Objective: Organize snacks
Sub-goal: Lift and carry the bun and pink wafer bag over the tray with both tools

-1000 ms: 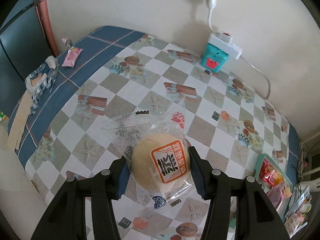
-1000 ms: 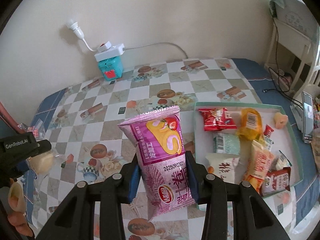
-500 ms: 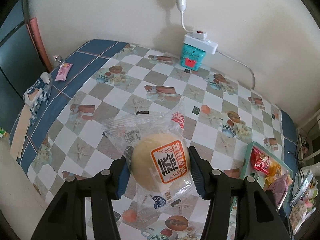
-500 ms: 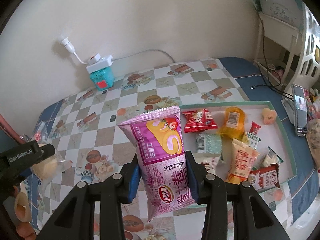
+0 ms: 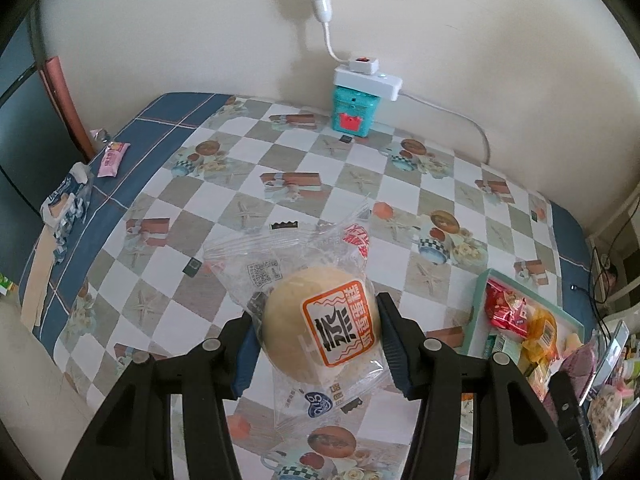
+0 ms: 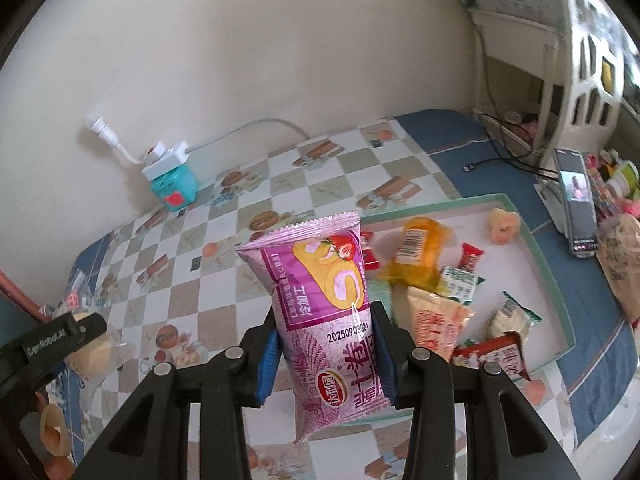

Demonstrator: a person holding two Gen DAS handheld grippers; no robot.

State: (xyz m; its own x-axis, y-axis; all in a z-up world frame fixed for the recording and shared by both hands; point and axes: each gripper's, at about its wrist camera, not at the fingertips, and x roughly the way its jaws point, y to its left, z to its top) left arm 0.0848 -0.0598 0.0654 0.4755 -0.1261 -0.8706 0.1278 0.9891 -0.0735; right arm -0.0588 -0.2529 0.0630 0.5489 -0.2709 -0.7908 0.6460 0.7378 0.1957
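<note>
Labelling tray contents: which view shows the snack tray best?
Right wrist view: the tray shows nearly whole, rim and loose snacks inside, though the purple packet in the right gripper covers its near-left corner. Left wrist view catches only a cropped corner of the tray at the right edge.

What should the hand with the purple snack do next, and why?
Probably carry the purple snack a bit further over the tray and lower it there. The right gripper is shut on it, it hangs above the tray's near-left edge, and the other snacks already lie inside, with bare space near the middle.
</note>
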